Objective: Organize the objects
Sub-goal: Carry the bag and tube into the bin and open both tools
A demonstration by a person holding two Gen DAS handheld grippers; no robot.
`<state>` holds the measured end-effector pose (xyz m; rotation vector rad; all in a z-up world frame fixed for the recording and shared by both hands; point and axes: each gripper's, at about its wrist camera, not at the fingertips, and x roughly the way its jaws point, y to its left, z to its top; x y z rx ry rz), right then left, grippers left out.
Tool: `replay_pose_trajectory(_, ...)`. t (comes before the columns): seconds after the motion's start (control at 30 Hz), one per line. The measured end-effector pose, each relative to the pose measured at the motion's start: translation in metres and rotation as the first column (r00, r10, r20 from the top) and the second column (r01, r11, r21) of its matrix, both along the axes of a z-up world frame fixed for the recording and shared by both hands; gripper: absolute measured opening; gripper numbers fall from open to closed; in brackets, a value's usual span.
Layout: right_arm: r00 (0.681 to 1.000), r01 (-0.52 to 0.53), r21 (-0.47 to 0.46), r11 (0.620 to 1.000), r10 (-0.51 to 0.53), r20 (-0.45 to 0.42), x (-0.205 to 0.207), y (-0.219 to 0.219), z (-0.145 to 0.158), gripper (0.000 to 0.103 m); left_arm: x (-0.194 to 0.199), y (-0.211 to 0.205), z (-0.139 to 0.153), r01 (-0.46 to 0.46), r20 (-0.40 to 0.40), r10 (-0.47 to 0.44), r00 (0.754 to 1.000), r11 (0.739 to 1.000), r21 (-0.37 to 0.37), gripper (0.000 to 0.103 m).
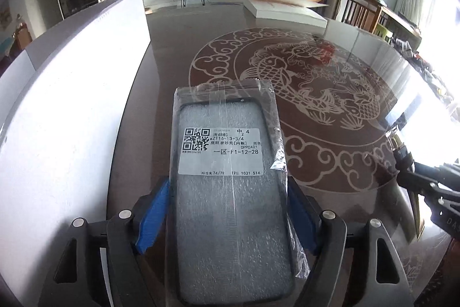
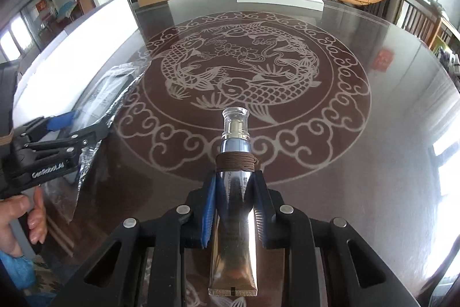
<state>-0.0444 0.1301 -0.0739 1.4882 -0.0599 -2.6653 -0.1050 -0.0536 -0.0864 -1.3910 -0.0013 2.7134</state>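
Observation:
My left gripper [image 1: 227, 209] is shut on a black phone case in a clear plastic bag [image 1: 230, 163] with a white QR label, held above the round glass table [image 1: 178, 54]. It also shows at the left of the right wrist view [image 2: 74, 126], with the bagged case [image 2: 106, 94]. My right gripper [image 2: 234, 206] is shut on a silver cosmetic tube [image 2: 234, 186] with a clear cap and a brown cord around its neck, pointing forward over the table's fish pattern [image 2: 238, 71]. The right gripper's tip and tube show at the right edge of the left wrist view [image 1: 402, 151].
A large white box [image 1: 72, 105] stands along the table's left side, and shows in the right wrist view [image 2: 80, 42]. A flat white box [image 1: 287, 11] lies at the far edge. Wooden chairs [image 1: 362, 11] stand at the right. A TV cabinet is far behind.

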Motion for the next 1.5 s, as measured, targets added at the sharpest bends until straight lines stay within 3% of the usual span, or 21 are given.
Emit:
replay_pose_trajectory(0.17, 0.998, 0.017, -0.053, 0.998, -0.020, -0.062, 0.026, -0.004, 0.022, 0.025, 0.033, 0.002, 0.031, 0.019, -0.096, -0.013, 0.995, 0.998, 0.061, 0.075)
replay_pose_trajectory(0.3, 0.993, 0.008, -0.091, 0.996, -0.018, -0.113, 0.034, -0.014, 0.050, 0.025, 0.070, -0.001, 0.078, 0.062, -0.188, -0.043, 0.981, 0.993, 0.098, 0.075)
replay_pose_trajectory(0.43, 0.984, -0.061, -0.115, 0.992, 0.040, -0.172, 0.030, -0.045, 0.087, 0.025, 0.102, -0.037, 0.130, 0.064, -0.240, -0.022, 0.970, 0.984, 0.167, 0.075)
replay_pose_trajectory(0.57, 0.967, -0.170, -0.204, 0.964, 0.124, -0.221, 0.020, -0.097, 0.119, 0.025, 0.126, -0.099, 0.161, -0.030, -0.270, 0.068, 0.960, 0.989, 0.142, 0.076)
replay_pose_trajectory(0.7, 0.938, -0.315, -0.318, 0.894, 0.242, -0.249, 0.003, -0.173, 0.141, 0.025, 0.132, -0.170, 0.157, -0.207, -0.226, 0.213, 0.950, 0.977, 0.051, 0.076)
replay_pose_trajectory(0.87, 0.905, -0.424, -0.376, 0.824, 0.369, -0.210, -0.021, -0.263, 0.140, 0.025, 0.119, -0.235, 0.114, -0.366, -0.081, 0.364, 0.928, 0.931, -0.007, 0.076)
replay_pose_trajectory(1.03, 0.899, -0.432, -0.367, 0.824, 0.426, -0.099, -0.039, -0.318, 0.109, 0.027, 0.109, -0.258, 0.076, -0.415, 0.039, 0.418, 0.908, 0.907, -0.066, 0.078)
replay_pose_trajectory(1.1, 0.896, -0.427, -0.349, 0.834, 0.442, -0.041, -0.044, -0.330, 0.090, 0.039, 0.106, -0.257, 0.070, -0.414, 0.051, 0.421, 0.906, 0.904, -0.102, 0.085)
replay_pose_trajectory(1.13, 0.896, -0.423, -0.346, 0.837, 0.443, -0.025, -0.044, -0.332, 0.085, 0.056, 0.107, -0.255, 0.067, -0.415, 0.049, 0.423, 0.905, 0.901, -0.127, 0.089)
replay_pose_trajectory(1.2, 0.903, -0.415, -0.331, 0.848, 0.428, -0.035, -0.042, -0.329, 0.082, 0.071, 0.107, -0.250, 0.064, -0.414, 0.030, 0.424, 0.905, 0.895, -0.168, 0.094)
replay_pose_trajectory(1.3, 0.903, -0.425, -0.288, 0.858, 0.423, -0.070, -0.040, -0.323, 0.090, 0.074, 0.114, -0.243, 0.069, -0.425, -0.011, 0.433, 0.901, 0.879, -0.216, 0.100)
replay_pose_trajectory(1.37, 0.905, -0.425, -0.252, 0.869, 0.415, -0.094, -0.041, -0.318, 0.096, 0.083, 0.110, -0.248, 0.077, -0.443, -0.043, 0.446, 0.894, 0.865, -0.236, 0.101)
replay_pose_trajectory(1.5, 0.909, -0.416, -0.209, 0.885, 0.400, -0.117, -0.038, -0.310, 0.106, 0.085, 0.120, -0.256, 0.099, -0.549, -0.123, 0.536, 0.835, 0.800, -0.243, 0.101)
